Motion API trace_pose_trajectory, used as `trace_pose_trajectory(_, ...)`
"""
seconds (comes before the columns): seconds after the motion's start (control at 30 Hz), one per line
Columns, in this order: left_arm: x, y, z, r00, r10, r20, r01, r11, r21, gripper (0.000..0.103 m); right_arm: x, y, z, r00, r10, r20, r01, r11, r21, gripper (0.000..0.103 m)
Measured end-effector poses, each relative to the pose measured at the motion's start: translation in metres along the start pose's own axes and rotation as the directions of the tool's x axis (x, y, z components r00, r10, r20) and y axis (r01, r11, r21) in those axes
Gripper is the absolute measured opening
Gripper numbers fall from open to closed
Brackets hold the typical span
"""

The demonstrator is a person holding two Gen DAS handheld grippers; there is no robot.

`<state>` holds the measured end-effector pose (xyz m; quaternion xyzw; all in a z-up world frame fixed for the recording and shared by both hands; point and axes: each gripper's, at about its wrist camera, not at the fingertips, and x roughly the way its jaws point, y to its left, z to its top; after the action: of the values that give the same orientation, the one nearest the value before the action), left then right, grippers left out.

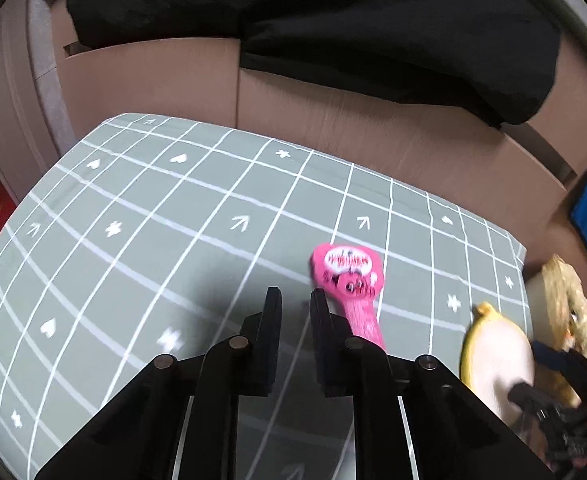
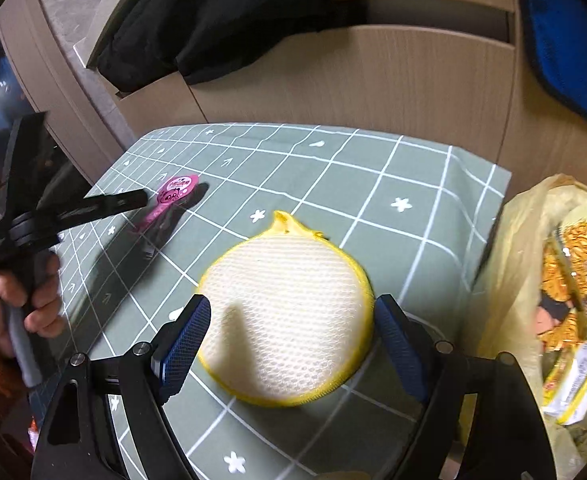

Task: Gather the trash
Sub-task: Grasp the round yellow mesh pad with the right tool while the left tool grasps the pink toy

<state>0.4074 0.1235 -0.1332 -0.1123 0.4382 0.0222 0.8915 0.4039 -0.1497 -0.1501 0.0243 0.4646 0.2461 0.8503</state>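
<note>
Trash on the green grid tablecloth (image 2: 413, 184) comes in two pieces: a pink wrapper (image 1: 349, 276) with a cartoon face and a round yellow-rimmed mesh pad (image 2: 289, 316). The right gripper (image 2: 291, 340) straddles the pad, its blue-padded jaws spread wide on either side of it, not clamping. The left gripper (image 1: 295, 300) hangs just left of the wrapper, its black fingers (image 1: 271, 320) narrowly parted with nothing between them. A yellowish plastic bag (image 2: 505, 280) holding snack packets sits off the cloth's right edge, near the pad.
</note>
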Motion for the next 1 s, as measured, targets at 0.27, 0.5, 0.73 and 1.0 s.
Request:
trace_pose_trajectory(0.27,-0.031,0.022,-0.014,0.998,-0.068,-0.006,0.068,0.997,-0.027,0.015,0.012,0.007,0.0,1.0,-0.001,-0.029,0.001,1.0,-0.006,0.089)
trace_pose_trajectory(0.5,-0.042,0.036,-0.02,0.995,-0.1,0.007,0.101,0.993,-0.068,0.016,0.014,0.011,0.003,0.999,-0.014,-0.039,0.013,1.0,-0.025,0.075)
trace_pose_trajectory(0.73,-0.041,0.031,-0.019,0.992,-0.129,0.007,0.129,0.99,-0.056,0.025,-0.014,0.008,0.005,1.0,-0.009,0.01,0.009,1.0,-0.009,0.013)
trace_pose_trajectory(1.0,-0.013,-0.011,0.012,0.99,-0.138,0.004,0.137,0.99,0.033,0.046,-0.075,0.014,0.014,0.987,-0.067,0.149,0.076,0.995,-0.058,0.011)
